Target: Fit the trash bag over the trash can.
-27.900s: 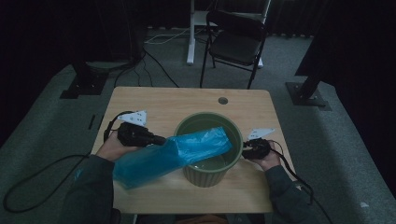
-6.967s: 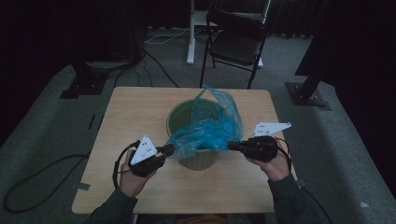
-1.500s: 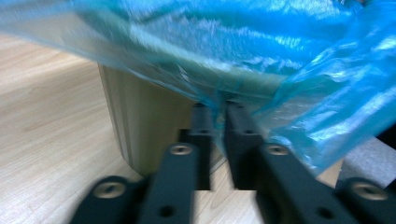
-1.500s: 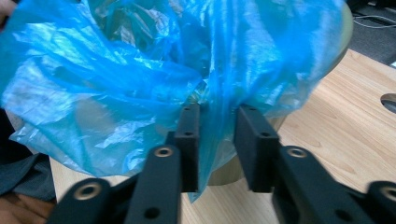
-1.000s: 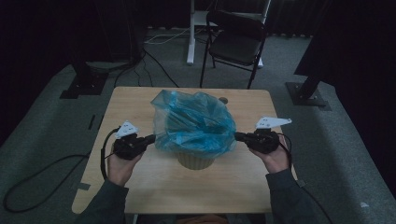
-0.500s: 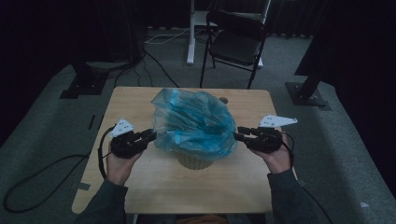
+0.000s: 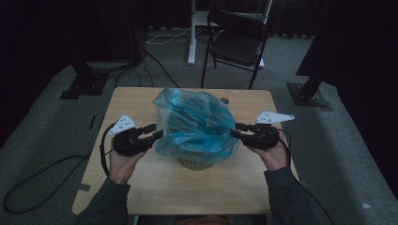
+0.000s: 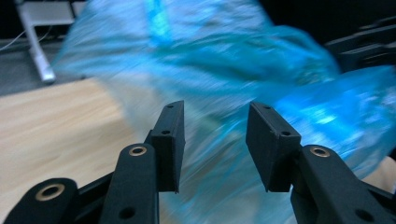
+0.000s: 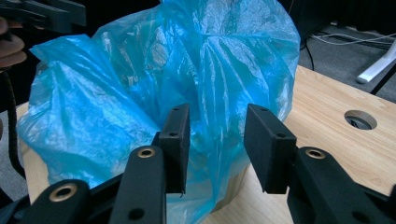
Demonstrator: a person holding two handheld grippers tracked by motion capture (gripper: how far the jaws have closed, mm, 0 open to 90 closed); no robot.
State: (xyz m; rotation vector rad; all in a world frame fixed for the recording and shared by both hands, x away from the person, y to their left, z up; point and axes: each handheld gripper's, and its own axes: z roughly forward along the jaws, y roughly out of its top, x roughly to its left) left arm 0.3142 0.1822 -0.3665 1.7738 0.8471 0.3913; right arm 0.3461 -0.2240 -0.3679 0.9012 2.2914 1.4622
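A crinkled blue plastic bag is draped over a green bin at the middle of the wooden table, hiding all but the bin's base. My left gripper sits at the bag's left side. Its jaws are open in the left gripper view, with the blurred bag just beyond them. My right gripper is at the bag's right side, open, with bag film close behind the jaws and a strip of bin below.
A cable hole lies in the table behind the bag. Beyond the table stand a black folding chair and a white desk leg. Dark stand bases sit on the floor at either side.
Over the last second both grippers have shifted slightly away from me along the bag's sides. The bag stays spread over the bin.
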